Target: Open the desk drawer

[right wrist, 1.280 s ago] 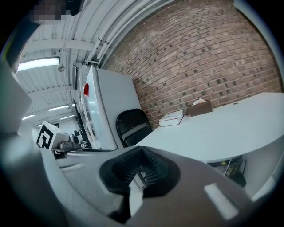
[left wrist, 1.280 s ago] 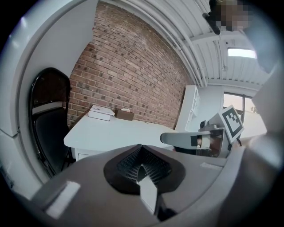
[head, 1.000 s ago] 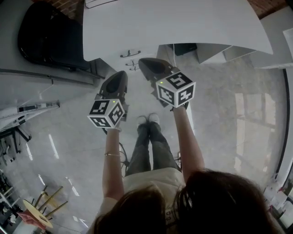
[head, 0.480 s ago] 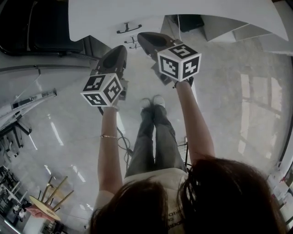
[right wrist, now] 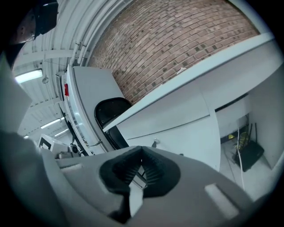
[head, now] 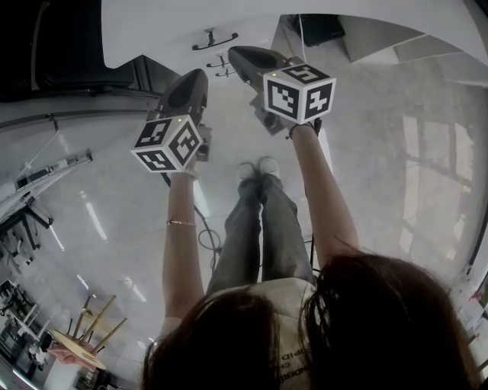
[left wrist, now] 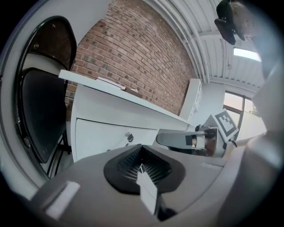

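Note:
The white desk (head: 252, 19) runs along the top of the head view, with its drawer handles (head: 214, 39) stacked on the front below the top. My left gripper (head: 200, 74) is shut and empty, a short way left of the lower handles. My right gripper (head: 232, 52) is also shut and empty, its tip just right of the handles, touching none that I can see. In the left gripper view the shut left gripper (left wrist: 141, 149) faces the drawer front (left wrist: 100, 133) and its lock (left wrist: 129, 136). The right gripper (right wrist: 141, 153) faces the drawer front (right wrist: 177, 131) from the other side.
A black chair (head: 69, 46) stands left of the desk, also seen as chair (left wrist: 40, 111). The person's legs and shoes (head: 255, 169) stand on the glossy floor below the grippers. A black box and cables (right wrist: 248, 153) sit under the desk at right. Wooden furniture (head: 76, 343) is at bottom left.
Both grippers have moved forward toward the desk front and its drawer handles. The view has shifted so the desk sits higher in frame. Both stay shut.

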The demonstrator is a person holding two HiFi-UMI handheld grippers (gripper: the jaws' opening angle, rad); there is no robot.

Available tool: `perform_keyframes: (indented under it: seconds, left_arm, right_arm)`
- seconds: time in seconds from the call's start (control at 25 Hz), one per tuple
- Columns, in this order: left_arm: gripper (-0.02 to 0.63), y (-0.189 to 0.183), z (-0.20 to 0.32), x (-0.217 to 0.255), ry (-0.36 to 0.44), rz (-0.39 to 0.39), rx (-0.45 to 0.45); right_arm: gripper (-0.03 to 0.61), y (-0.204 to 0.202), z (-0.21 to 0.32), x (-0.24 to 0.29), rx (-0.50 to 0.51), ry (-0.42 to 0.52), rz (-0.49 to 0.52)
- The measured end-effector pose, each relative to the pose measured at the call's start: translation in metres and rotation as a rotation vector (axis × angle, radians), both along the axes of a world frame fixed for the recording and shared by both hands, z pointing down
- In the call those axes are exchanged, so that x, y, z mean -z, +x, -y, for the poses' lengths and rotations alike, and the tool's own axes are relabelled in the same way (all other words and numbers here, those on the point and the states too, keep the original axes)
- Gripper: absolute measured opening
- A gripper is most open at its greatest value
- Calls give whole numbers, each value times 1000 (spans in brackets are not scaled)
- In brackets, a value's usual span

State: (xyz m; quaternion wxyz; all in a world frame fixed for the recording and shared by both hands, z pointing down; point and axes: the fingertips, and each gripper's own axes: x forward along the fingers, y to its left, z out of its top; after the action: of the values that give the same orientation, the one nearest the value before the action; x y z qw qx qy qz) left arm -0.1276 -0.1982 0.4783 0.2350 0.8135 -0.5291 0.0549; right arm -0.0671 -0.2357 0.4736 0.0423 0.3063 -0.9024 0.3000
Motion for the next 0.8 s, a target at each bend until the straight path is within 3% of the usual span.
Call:
perform_keyframes:
  seconds: [0.8]
  left_arm:
    - [-6, -25, 29, -63, 22, -5, 47]
  right_arm:
    - [2, -20, 38, -87, -139, -267, 248]
